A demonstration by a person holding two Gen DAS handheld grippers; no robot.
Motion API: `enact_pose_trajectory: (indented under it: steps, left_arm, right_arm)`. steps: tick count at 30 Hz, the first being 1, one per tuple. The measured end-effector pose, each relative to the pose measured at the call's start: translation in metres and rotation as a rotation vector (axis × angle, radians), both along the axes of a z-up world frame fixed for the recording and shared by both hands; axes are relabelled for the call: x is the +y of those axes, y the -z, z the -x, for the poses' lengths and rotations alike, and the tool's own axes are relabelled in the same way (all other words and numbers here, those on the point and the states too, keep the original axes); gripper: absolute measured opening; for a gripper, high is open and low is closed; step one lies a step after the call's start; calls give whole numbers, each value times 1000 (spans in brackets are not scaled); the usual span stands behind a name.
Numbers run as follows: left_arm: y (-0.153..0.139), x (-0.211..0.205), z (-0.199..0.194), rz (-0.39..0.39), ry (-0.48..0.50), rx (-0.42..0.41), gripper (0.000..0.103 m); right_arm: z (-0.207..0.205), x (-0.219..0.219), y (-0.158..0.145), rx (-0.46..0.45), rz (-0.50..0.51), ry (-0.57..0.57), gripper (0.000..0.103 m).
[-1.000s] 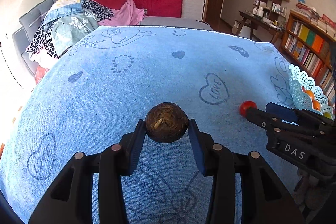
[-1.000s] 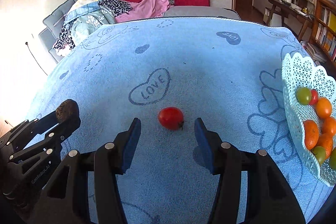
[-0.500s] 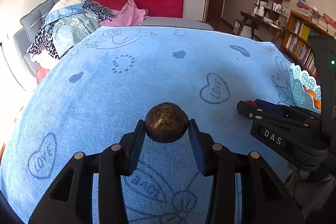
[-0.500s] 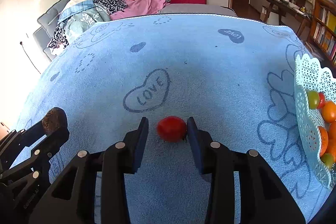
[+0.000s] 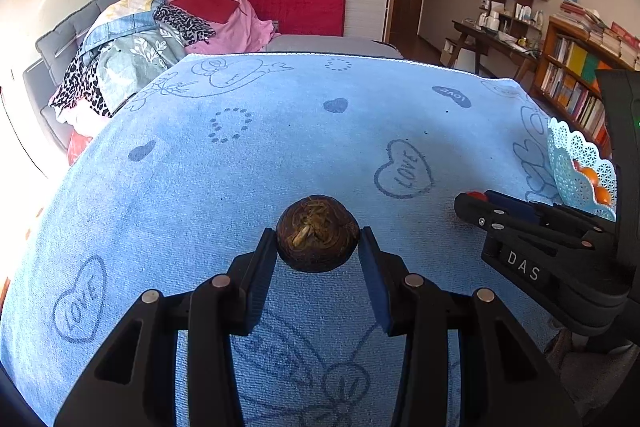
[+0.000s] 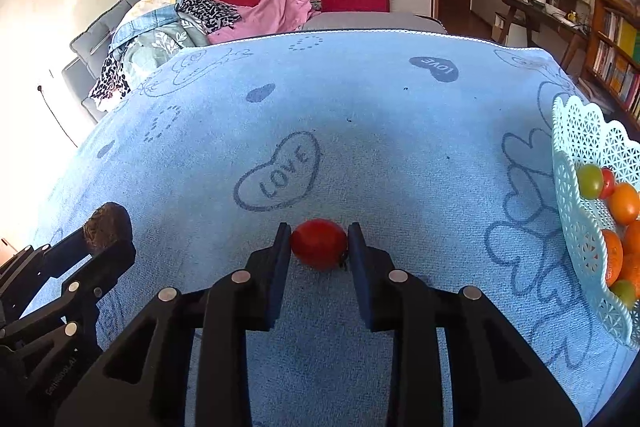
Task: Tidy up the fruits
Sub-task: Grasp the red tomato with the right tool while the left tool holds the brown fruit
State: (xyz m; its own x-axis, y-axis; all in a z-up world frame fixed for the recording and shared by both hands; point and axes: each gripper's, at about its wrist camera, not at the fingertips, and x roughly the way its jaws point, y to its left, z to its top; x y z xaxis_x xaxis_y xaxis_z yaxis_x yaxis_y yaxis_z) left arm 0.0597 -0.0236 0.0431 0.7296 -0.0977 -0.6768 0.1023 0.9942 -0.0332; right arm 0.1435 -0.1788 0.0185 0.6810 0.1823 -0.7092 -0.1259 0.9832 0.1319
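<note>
Two grippers, each clamped on one fruit.
Left gripper [image 5: 318, 253]: brown fruit [image 5: 317, 233]. Right gripper [image 6: 319, 247]: red tomato [image 6: 319, 243], near towel's [image 6: 360, 107] front edge.

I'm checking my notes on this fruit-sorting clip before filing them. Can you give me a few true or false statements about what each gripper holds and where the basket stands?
1. The left gripper is shut on a brown round fruit. True.
2. The right gripper is empty and wide open. False: its pads press on a red tomato from both sides.
3. The lattice basket stands at the right edge of the blue towel. True.
4. The basket is empty. False: it holds orange, green and red fruits.
5. The tomato is lifted high above the towel. False: it sits low at the towel's surface; whether it still touches cannot be told.
</note>
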Motion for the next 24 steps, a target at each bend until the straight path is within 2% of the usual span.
enact_pose_trajectory:
  steps: [6, 12, 16, 24]
  left_arm:
    - [1, -1, 1, -5, 0, -3, 43]
    - [1, -1, 0, -6, -3, -3, 43]
    - [2, -1, 0, -3, -3, -1, 43]
    - [2, -1, 2, -2, 1, -6, 43]
  right_arm:
    - [10, -3, -12, -34, -24, 10, 30]
    - [7, -4, -9, -9, -43, 15, 30]
    - [4, 1, -3, 6, -33, 6, 45]
    - [-8, 4, 12, 49, -15, 3, 45]
